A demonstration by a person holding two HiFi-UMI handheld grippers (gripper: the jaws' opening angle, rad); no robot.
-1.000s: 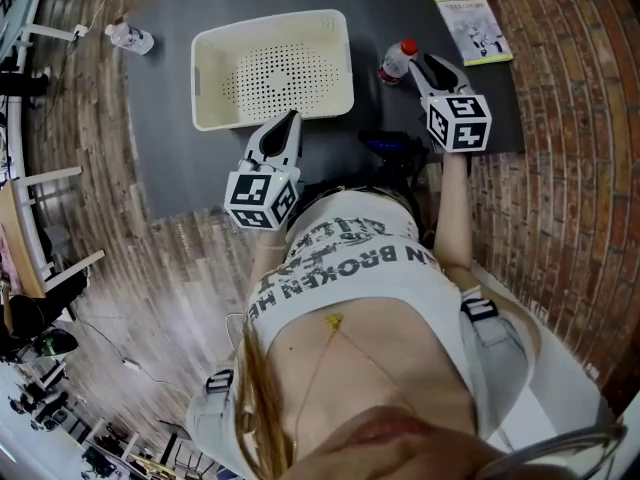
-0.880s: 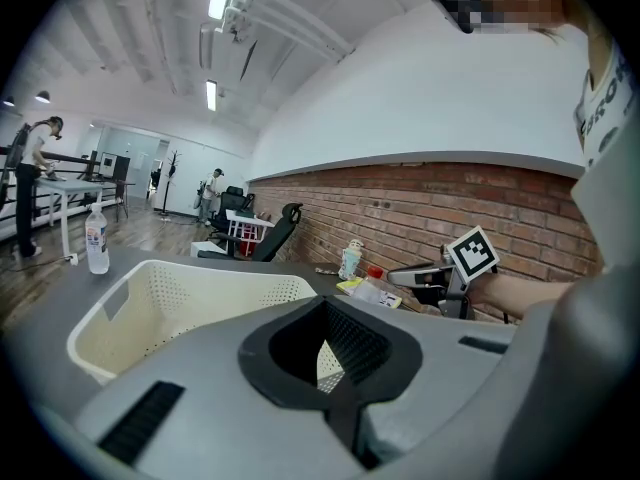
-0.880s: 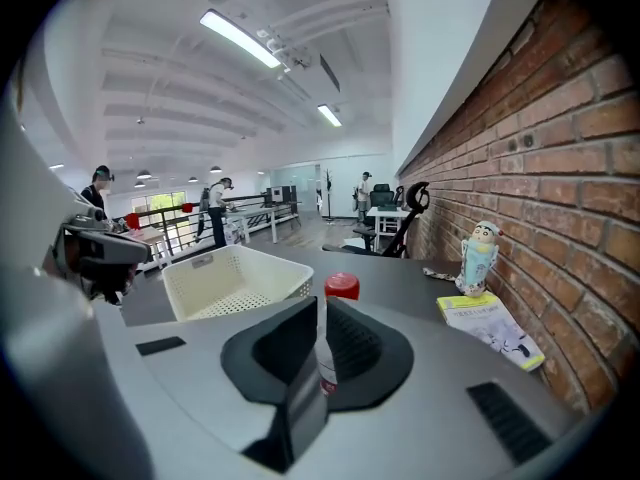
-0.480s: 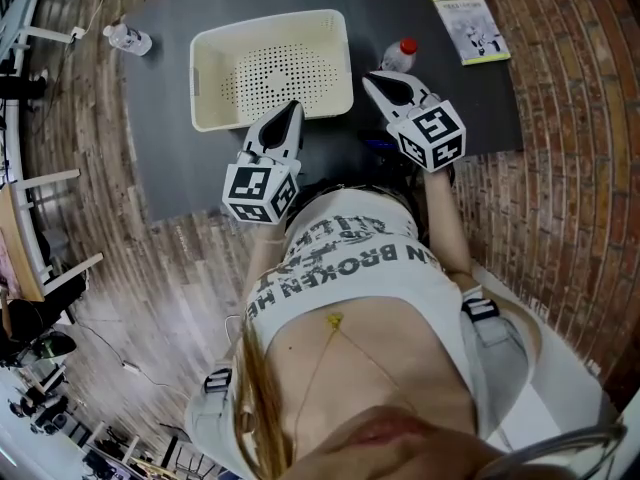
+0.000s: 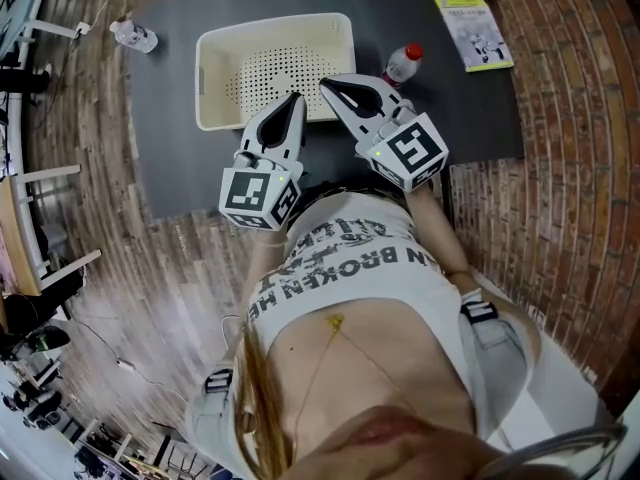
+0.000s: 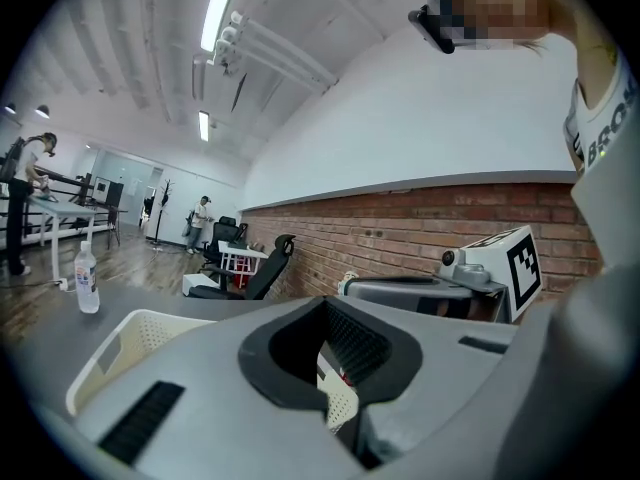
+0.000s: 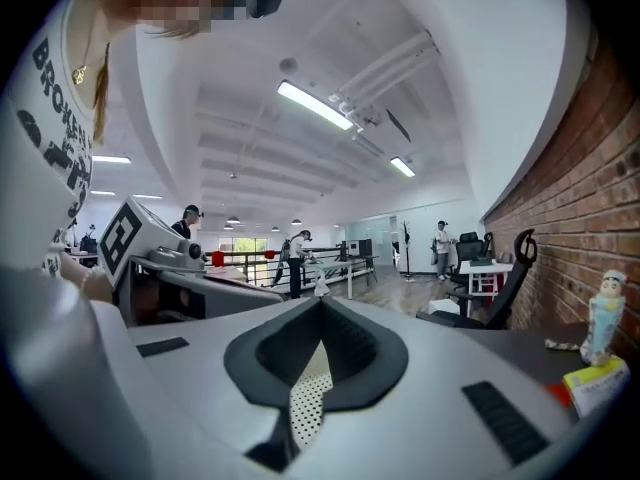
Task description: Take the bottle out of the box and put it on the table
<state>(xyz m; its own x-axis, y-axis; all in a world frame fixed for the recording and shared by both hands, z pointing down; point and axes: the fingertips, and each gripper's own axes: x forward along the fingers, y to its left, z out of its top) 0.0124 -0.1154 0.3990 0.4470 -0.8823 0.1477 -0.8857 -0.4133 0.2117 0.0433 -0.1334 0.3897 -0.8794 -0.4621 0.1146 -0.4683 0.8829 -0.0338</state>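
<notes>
A red-capped clear plastic bottle (image 5: 401, 64) stood outside the cream perforated plastic box (image 5: 207, 78), both tools empty.
The bottle rested upright on the dark grey surface (image 5: 170, 158), just beside the box's right wall, so the job looked done. The left tool (image 5: 293, 101) and right tool (image 5: 333, 86) hovered side by side above the box's near edge, jaws closed on nothing, apparently with nothing left to lift.

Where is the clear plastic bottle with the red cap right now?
Head view: the red-capped clear plastic bottle sits on the dark table, just right of the cream perforated plastic box and outside it.
</notes>
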